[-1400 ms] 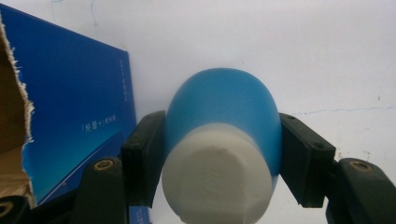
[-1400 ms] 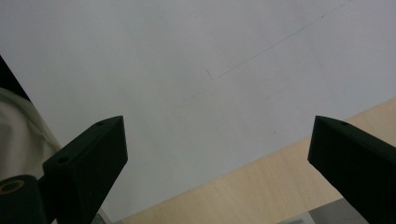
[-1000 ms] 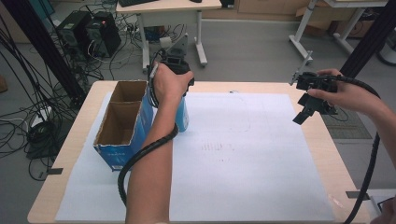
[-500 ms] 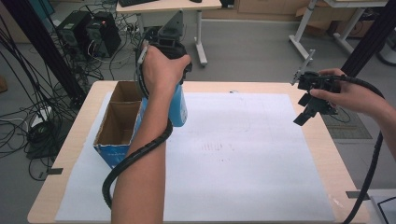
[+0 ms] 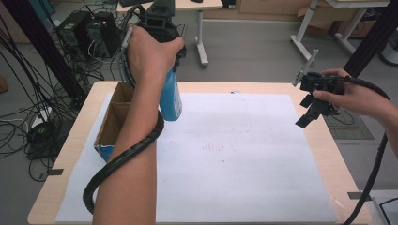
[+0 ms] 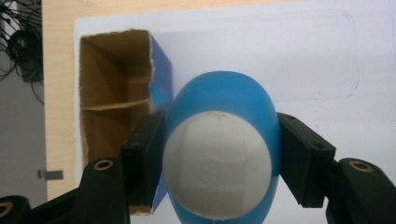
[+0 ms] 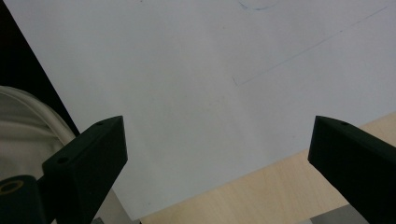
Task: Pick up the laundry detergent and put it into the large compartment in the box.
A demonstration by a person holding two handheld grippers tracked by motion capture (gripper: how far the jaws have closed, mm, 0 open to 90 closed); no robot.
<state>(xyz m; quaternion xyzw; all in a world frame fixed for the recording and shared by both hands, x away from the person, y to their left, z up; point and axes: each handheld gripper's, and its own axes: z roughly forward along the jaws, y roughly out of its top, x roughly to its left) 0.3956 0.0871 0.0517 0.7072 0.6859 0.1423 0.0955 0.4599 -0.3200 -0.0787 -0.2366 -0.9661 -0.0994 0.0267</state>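
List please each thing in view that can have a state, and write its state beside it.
left gripper: shut on the blue bottle, held above the table.
blue bottle: upright, white cap on, lifted clear of the white sheet.
cardboard box: open at the top, standing on the table, its compartments look empty.
right gripper: open, nothing between its jaws, held over the table's right edge.
white sheet: lying flat on the table.
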